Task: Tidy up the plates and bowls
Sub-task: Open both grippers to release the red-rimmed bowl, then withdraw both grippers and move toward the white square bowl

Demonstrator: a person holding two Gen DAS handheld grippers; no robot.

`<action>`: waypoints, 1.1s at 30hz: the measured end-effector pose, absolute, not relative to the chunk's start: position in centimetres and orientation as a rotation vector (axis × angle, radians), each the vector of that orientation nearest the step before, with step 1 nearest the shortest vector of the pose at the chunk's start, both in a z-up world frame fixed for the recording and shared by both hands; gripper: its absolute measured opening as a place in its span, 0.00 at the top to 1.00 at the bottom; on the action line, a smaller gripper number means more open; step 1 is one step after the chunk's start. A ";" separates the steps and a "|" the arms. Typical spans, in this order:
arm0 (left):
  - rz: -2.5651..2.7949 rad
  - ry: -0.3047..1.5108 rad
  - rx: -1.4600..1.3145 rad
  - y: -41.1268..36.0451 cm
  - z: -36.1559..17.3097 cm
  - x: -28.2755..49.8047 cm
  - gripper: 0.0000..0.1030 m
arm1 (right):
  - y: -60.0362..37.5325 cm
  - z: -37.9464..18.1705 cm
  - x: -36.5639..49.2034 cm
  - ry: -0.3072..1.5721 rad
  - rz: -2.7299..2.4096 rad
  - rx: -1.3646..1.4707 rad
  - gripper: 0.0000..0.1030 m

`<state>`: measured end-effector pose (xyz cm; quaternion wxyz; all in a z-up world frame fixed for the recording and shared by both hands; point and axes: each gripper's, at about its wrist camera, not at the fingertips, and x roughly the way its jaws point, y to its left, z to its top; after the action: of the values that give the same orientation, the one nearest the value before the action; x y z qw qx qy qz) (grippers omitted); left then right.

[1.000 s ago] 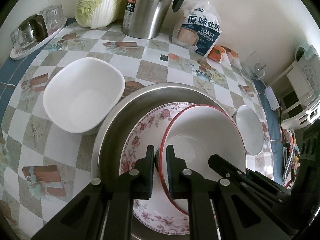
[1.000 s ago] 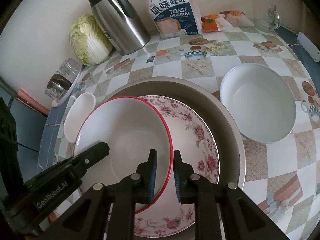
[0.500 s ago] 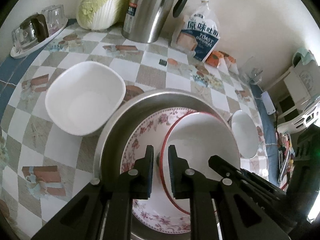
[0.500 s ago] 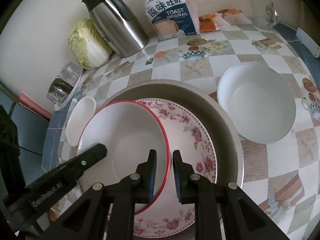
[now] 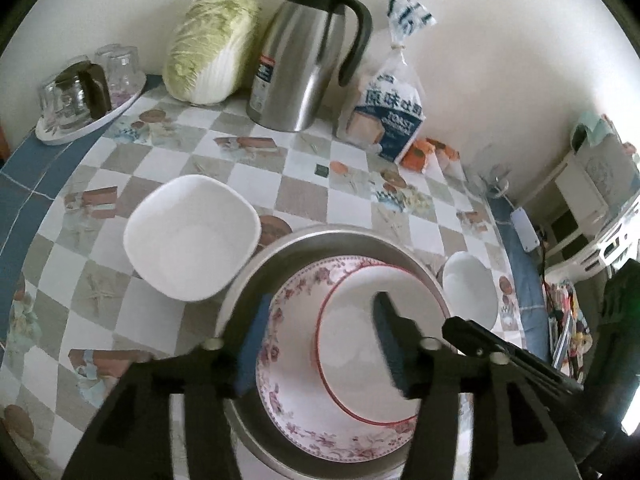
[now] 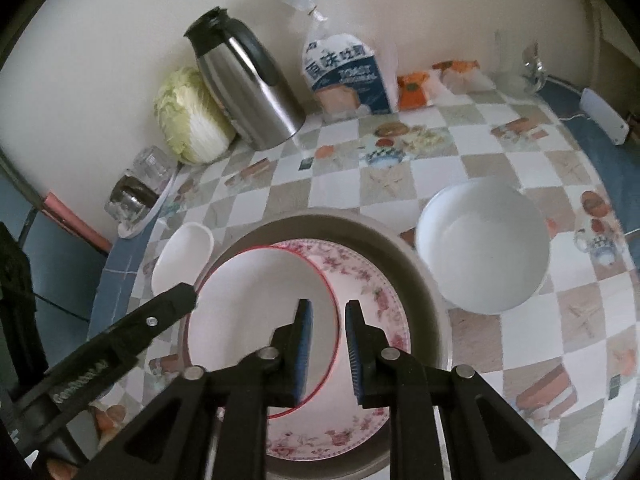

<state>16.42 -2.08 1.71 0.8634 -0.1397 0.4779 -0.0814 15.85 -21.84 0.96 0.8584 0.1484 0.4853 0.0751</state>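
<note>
A red-rimmed white plate lies on a floral plate inside a metal basin. My left gripper hovers over it with its jaws opening wide and nothing pressed between the pads; one of its fingers shows in the right wrist view. My right gripper is opening too: the plate's red rim runs through the gap below, free of both pads. Its finger shows at the right of the left wrist view.
A white squarish bowl sits left of the basin, a small white dish beside it, and a round white bowl to its right. Cabbage, steel jug, bread bag and a glass tray line the wall.
Both grippers let go of the red-rimmed plate's rim and rose. The left jaws spread wide, the right jaws a little. The plate rests on the floral plate.
</note>
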 end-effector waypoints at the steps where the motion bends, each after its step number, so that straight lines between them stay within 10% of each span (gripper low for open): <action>1: -0.161 0.999 -0.295 -1.9 1.8 16.4 0.42 | -22.0 1.1 15.8 1.014 0.150 0.311 0.58; 8: -0.061 0.966 -0.332 0.5 2.4 16.3 0.19 | -22.1 1.2 15.5 0.988 0.155 0.306 0.32; 19: 0.091 0.956 -0.450 5.7 1.7 16.1 0.17 | -21.9 1.0 15.3 0.959 0.137 0.304 0.01; 33: 0.223 0.904 -0.575 13.6 0.7 15.2 0.17 | -21.6 2.7 14.4 0.858 0.110 0.310 0.00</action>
<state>15.20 13.65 0.71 0.8540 -0.2733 0.4298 0.1059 14.37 -21.55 2.68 0.8962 0.1498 0.4142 0.0533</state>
